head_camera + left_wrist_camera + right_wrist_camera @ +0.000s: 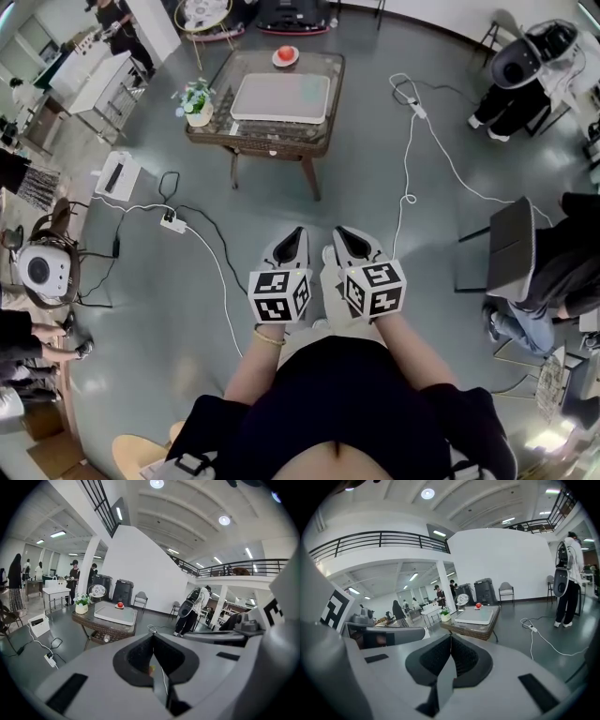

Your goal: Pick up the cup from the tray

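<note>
A small red cup (pixel 285 54) stands on the glass-topped wicker table (pixel 211 131), just past the far edge of a flat grey tray (pixel 280 97). It also shows as a red dot (pixel 120 604) by the tray (pixel 116 613) in the left gripper view, and as a red dot (pixel 478 605) beside the tray (pixel 474 616) in the right gripper view. Both grippers hang side by side close to my body, well short of the table. My left gripper (pixel 293 234) has its jaws together with nothing in them, and so does my right gripper (pixel 343 234).
A potted plant (pixel 197 101) sits on the table's left corner. Cables and a power strip (pixel 172 223) lie on the grey floor to the left, and a white cable (pixel 409 159) runs on the right. A seated person (pixel 553 272) and chairs are at the right, with more people and furniture at the left.
</note>
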Available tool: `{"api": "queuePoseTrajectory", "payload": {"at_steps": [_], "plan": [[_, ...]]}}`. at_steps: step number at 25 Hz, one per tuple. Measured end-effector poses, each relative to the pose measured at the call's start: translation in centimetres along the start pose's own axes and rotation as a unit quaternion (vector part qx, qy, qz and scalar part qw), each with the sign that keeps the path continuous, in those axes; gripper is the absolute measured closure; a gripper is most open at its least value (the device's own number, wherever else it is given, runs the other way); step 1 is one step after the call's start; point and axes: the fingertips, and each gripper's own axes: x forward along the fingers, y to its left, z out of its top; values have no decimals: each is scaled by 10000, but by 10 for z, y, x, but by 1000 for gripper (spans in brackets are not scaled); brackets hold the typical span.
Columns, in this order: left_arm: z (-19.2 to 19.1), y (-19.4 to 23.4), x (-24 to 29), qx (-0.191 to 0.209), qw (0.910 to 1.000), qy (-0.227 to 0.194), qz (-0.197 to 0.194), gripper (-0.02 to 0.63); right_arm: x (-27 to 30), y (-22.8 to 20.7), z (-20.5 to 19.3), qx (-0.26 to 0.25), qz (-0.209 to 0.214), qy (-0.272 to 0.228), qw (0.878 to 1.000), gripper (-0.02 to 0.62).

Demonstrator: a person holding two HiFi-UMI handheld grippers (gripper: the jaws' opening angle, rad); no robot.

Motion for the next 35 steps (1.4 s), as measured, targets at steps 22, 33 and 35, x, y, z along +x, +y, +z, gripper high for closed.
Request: {"api": "queuePoseTrajectory", "payload": {"at_steps": [22,33,35], "plan": [[123,68,223,-112,9988,-240,411,597,204,-148,143,-491,436,59,9978,584],[148,102,312,-171,9988,-22,459,597,285,-190,169,-570,646,338,9957,584],[149,109,323,-168,9986,40,509,597,295,-198,170,-529,625,390,9959,584]]}}
